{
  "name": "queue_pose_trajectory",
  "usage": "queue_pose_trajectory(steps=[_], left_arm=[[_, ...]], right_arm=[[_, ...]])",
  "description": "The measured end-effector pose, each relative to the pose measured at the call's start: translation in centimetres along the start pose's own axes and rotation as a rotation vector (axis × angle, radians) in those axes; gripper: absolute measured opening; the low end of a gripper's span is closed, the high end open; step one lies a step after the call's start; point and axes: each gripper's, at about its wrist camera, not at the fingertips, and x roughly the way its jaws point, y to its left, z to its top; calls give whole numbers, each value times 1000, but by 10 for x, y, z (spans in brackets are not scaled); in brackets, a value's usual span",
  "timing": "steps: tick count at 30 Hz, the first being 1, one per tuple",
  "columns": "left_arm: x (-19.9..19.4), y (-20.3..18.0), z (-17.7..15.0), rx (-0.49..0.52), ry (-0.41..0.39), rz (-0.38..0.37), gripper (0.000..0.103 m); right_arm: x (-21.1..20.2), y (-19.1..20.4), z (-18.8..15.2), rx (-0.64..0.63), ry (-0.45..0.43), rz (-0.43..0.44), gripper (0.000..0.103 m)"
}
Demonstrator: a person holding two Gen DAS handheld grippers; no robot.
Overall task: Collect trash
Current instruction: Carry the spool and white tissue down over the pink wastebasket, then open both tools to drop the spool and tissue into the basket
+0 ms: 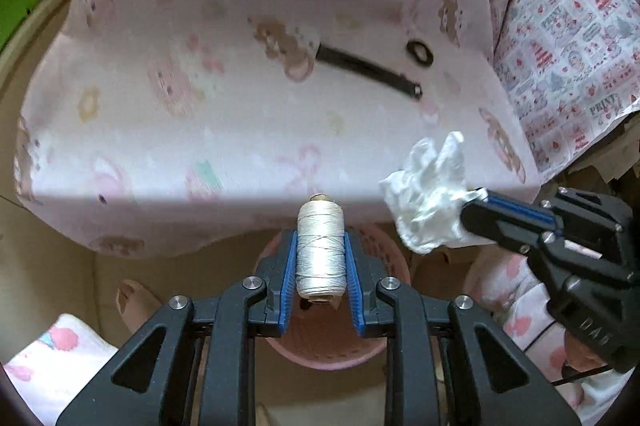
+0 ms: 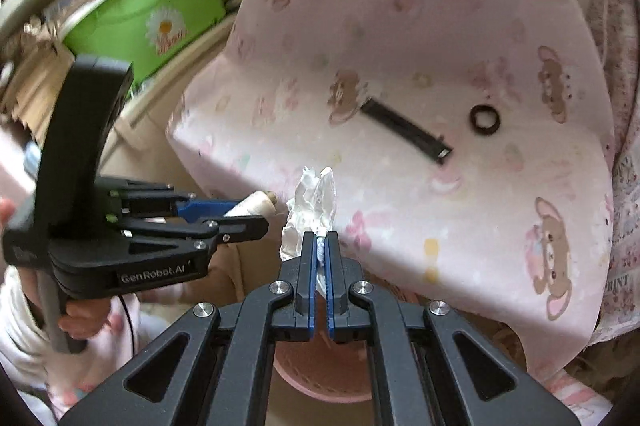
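My left gripper (image 1: 320, 238) is shut on a white thread spool (image 1: 320, 250), held above a pink basket (image 1: 332, 346) on the floor; the spool also shows in the right wrist view (image 2: 250, 207). My right gripper (image 2: 320, 240) is shut on a crumpled white tissue (image 2: 312, 201), also over the pink basket (image 2: 320, 374); the tissue shows in the left wrist view (image 1: 428, 193) to the right of the spool. On the pink cloth-covered table (image 1: 240, 85) lie a black strap (image 1: 368, 69) and a black ring (image 1: 420, 53), also seen in the right wrist view as strap (image 2: 404, 129) and ring (image 2: 485, 119).
A patterned fabric (image 1: 572, 57) hangs at the table's right. A green bin (image 2: 144, 21) stands on a shelf at the left. The person's feet and clothing (image 1: 132, 306) are beside the basket.
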Motion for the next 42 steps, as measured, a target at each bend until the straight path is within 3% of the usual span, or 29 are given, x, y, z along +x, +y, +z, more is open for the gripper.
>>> queue_pose_trajectory(steps=[7,11,21,26,30,36,41,42], left_arm=[[24,7,-10,-27,113,16,22],[45,9,-20,-50,185,25,22],[99,28,-45,-124,323,82,22],[130,38,-57,-172,398,104,22],[148,42,-66,-208,449,92,22],[169,51,-78,-272,506,53,22],[179,52,-83,-272,539,58,22],[180,52,-84,-268,547,56,22]], right_arm=[[35,4,-12,-15,161,-24,4],[66,-2,-24,17,298,-51,4],[125,5,-54,1,474,-132,4],[148,-5,-70,102,555,-135,4],[165,-8,-81,112,611,-174,4],[194,-33,-106,290,736,-82,4],[202,-41,-120,348,779,-85,6],[203,-41,-120,346,786,-85,11]])
